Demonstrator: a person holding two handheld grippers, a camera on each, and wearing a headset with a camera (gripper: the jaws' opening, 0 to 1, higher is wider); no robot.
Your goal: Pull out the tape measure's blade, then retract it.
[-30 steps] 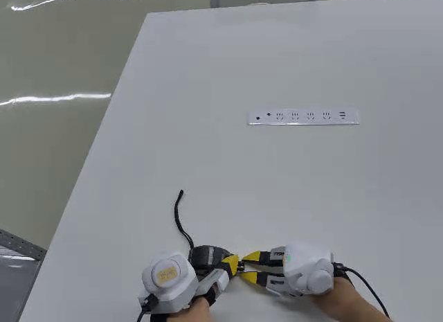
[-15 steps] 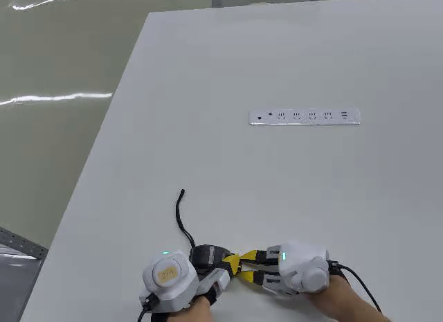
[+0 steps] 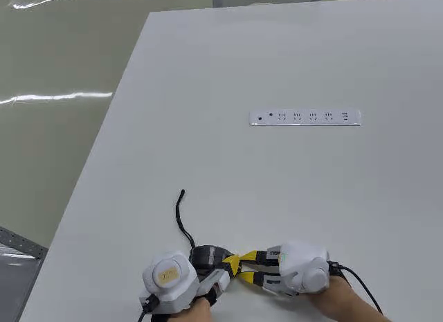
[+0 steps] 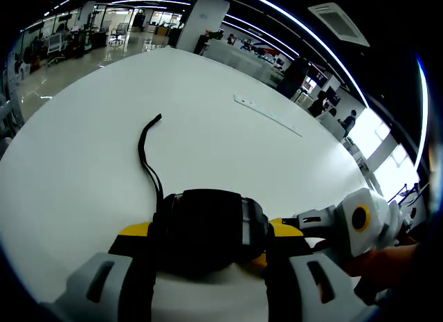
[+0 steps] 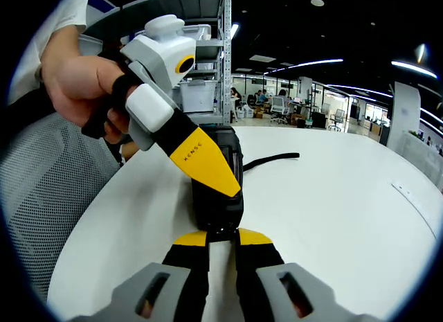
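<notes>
Tape measure (image 3: 208,255): blk case, on table (image 3: 208,93) at near edge, twd left corner; wrist strap (image 3: 181,218) trails twd far edge.
Left claw (image 4: 208,233): jaws closed on case sides, one ea. side, holding it.
Right claw (image 5: 221,237): jaws nearly together, tips against case's end; whether they pinch the blade tab, can't tell.
Power strip (image 3: 304,117): white, mid-table, well apart from both claws.

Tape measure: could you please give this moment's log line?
left gripper shut on tape measure | right gripper at its mouth | blade not out
</notes>
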